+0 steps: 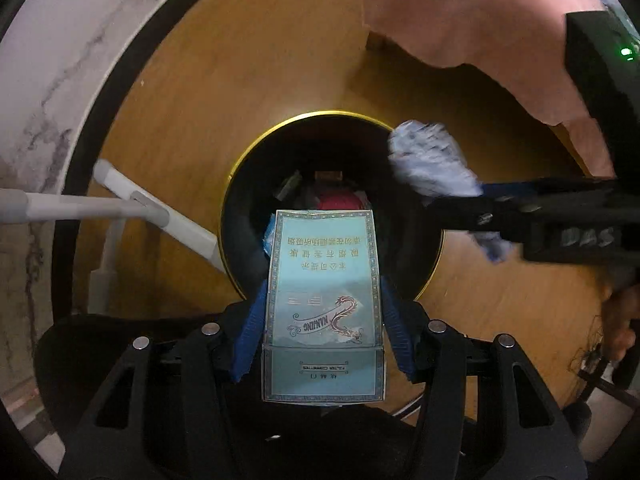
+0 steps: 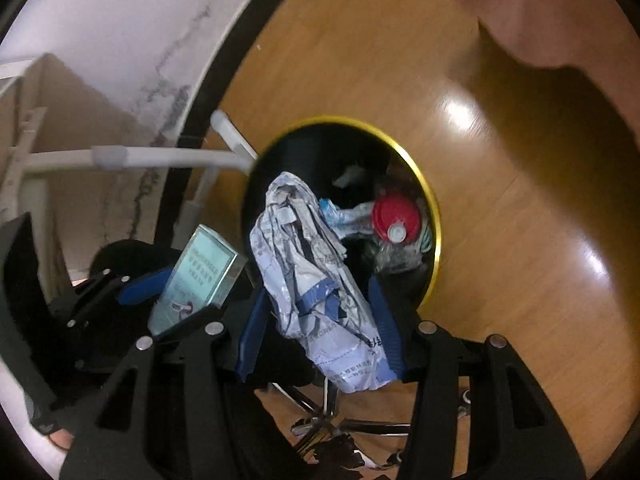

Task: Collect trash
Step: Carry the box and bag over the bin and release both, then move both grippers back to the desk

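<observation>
My left gripper [image 1: 322, 304] is shut on a teal cigarette pack [image 1: 323, 304] and holds it above the black trash bin with a gold rim [image 1: 240, 184]. My right gripper [image 2: 320, 304] is shut on a crumpled white-and-blue paper wrapper [image 2: 316, 272], also over the bin [image 2: 434, 216]. In the left wrist view the right gripper [image 1: 452, 204] comes in from the right with the wrapper [image 1: 432, 160] at the bin's rim. In the right wrist view the left gripper [image 2: 176, 280] with the pack [image 2: 200, 276] is at left. A red lid [image 2: 394, 216] and other trash lie inside the bin.
The bin stands on a wooden floor [image 2: 520, 240]. A white frame with tubes [image 1: 132, 204] stands left of the bin by a marble wall [image 1: 52, 80]. Pink cloth [image 1: 480, 20] hangs at the upper right. A chair base [image 2: 340, 420] is below.
</observation>
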Available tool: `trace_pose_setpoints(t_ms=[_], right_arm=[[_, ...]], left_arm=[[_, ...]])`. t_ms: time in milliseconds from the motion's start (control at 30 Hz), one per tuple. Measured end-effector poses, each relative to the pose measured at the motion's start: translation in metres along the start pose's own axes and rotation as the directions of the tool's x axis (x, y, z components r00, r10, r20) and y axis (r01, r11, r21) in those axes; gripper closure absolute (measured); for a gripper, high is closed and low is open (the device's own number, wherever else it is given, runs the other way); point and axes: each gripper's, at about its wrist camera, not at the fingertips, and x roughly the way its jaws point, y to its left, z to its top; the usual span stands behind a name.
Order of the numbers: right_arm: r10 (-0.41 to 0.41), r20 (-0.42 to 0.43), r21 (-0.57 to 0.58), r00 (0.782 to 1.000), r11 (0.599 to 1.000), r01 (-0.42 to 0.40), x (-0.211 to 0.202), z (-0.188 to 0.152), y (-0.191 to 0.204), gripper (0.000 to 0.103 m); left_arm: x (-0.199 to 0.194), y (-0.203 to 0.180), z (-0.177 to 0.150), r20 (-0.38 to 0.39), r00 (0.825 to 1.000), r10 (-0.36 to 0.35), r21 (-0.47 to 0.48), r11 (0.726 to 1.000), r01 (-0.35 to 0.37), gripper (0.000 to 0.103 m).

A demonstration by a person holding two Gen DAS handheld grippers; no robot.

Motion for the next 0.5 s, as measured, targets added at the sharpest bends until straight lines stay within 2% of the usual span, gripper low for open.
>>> trace_pose_setpoints(t_ms=[67,100,133,167,200,233,267,333,367,433,500], right_arm=[[0.029,-0.003,0.03,1.0,0.999,-0.029,0.006,0.003,-0.001,0.052],[0.041,0.001,0.046,0.999,0.998,-0.041,0.009,0.007,0.002,0.05],[0.039,0.007,0.075,0.999,0.996,-0.039,0.01,0.009,0.001,0.044],[0.044,0.008,0.103,0.999,0.994,-0.045,0.009,0.014,-0.004,0.026],[0.056,0.013,0.132,0.998,0.99,-0.058,0.007,0.016,-0.007,0.019],[0.069,0.034,0.154,0.997,0.985,-0.073,0.004,0.019,-0.008,0.015],[0.078,0.052,0.165,0.996,0.983,-0.085,-0.001,0.019,-0.012,0.015],[0.092,0.082,0.2,0.992,0.974,-0.107,-0.019,0.02,-0.021,0.015],[0.104,0.099,0.223,0.99,0.967,-0.124,-0.029,0.019,-0.024,0.015],[0.125,0.203,0.258,0.971,0.95,-0.176,-0.069,0.008,-0.03,0.015],[0.064,0.301,0.251,0.951,0.957,-0.144,-0.113,-0.005,-0.029,0.012]], left_arm=[[0.001,0.002,0.003,-0.001,0.999,-0.052,-0.037,0.998,0.052,0.049],[0.002,-0.001,-0.001,0.005,0.999,-0.054,-0.041,0.998,0.055,0.049],[0.003,-0.001,-0.002,0.013,0.998,-0.055,-0.04,0.998,0.055,0.048],[0.002,-0.003,-0.005,0.019,0.998,-0.056,-0.037,0.998,0.057,0.045],[0.001,-0.004,-0.006,0.022,0.998,-0.06,-0.041,0.997,0.061,0.036],[-0.003,0.001,-0.009,0.03,0.997,-0.068,-0.05,0.996,0.069,0.016],[-0.007,-0.001,-0.01,0.048,0.995,-0.082,-0.061,0.995,0.085,0.009],[-0.012,-0.004,-0.01,0.069,0.989,-0.13,-0.066,0.989,0.134,0.009],[-0.015,-0.009,-0.012,0.056,0.982,-0.178,-0.048,0.982,0.181,0.009],[-0.029,-0.019,-0.017,0.07,0.979,-0.194,0.0,0.981,0.194,0.009],[-0.065,-0.032,-0.029,0.181,0.965,-0.188,0.064,0.982,0.18,0.009]])
